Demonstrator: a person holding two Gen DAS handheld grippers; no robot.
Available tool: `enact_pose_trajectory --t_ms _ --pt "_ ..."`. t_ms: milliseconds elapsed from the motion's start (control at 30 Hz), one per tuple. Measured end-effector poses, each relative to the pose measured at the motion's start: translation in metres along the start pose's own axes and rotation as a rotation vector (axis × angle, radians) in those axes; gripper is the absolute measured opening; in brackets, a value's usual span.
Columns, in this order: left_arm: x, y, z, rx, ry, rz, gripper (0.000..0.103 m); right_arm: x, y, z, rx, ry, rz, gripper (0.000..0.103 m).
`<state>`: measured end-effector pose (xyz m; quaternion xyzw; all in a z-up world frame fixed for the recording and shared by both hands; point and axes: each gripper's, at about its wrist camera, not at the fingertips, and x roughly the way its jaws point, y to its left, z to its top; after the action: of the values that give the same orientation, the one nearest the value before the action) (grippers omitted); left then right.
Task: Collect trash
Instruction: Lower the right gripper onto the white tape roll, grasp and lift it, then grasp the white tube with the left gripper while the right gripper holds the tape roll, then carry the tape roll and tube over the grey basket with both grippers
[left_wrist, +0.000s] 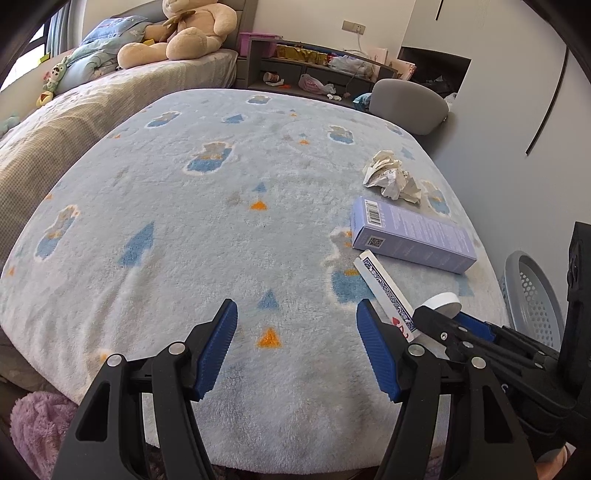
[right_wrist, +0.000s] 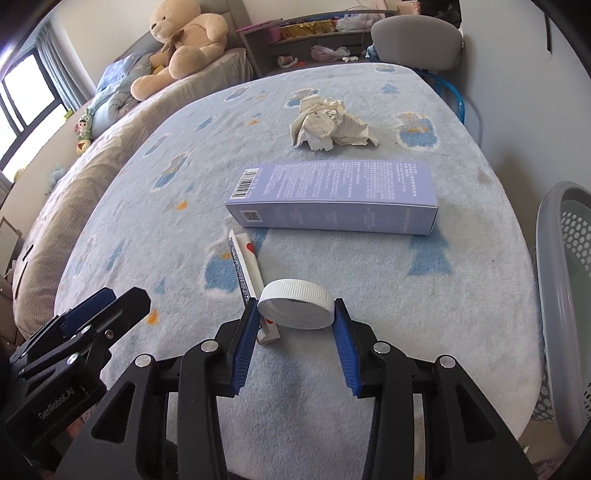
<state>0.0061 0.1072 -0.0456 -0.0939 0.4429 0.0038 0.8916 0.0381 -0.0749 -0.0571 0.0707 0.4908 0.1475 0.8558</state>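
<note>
The lavender box (right_wrist: 332, 197) lies flat on the desk (right_wrist: 369, 369), which is covered in a fleecy blue blanket, and serves as the marker here. Its top face carries a barcode at the left end and dense small print too fine to read; a QR code sits on its front side. Behind the box, the crumpled paper (right_wrist: 330, 123) shows lined sheets with handwriting that cannot be made out. In front of the box, the right gripper (right_wrist: 295, 314) has its jaws clamped on a white ribbed cap (right_wrist: 295, 301), with a playing card (right_wrist: 245, 269) caught alongside the left pad. "GenRobot.AI" is printed on the left gripper (left_wrist: 297, 325), whose jaws stand apart with nothing between them, left of the box over bare blanket. Right of the box, past the desk edge, stands a grey perforated basket (right_wrist: 554, 258).
</note>
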Motion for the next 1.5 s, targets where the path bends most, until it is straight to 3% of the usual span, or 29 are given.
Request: enact_pose_trajectory --t_ms 233,633,1133,1233,1300,1500 --pt "0.003 -0.008 -0.001 0.0 0.027 -0.02 0.064 -0.021 -0.011 -0.006 0.011 -0.036 -0.009 0.04" --pt "0.033 -0.057 0.003 0.012 0.104 -0.073 0.064 -0.059 -0.057 -0.025 0.063 -0.089 -0.061 0.04" --pt "0.068 -0.09 0.008 0.087 0.12 0.072 0.064 -0.074 -0.079 -0.035 0.085 -0.106 -0.044 0.04" --pt "0.066 -0.09 0.008 0.097 0.112 0.104 0.043 -0.077 -0.081 -0.037 0.091 -0.11 -0.04 0.04" --pt "0.064 -0.084 0.008 0.088 0.117 0.082 0.017 -0.079 -0.08 -0.037 0.091 -0.113 -0.04 0.04" --pt "0.045 -0.069 0.002 0.063 0.114 0.019 0.016 -0.082 -0.078 -0.04 0.091 -0.119 -0.036 0.04"
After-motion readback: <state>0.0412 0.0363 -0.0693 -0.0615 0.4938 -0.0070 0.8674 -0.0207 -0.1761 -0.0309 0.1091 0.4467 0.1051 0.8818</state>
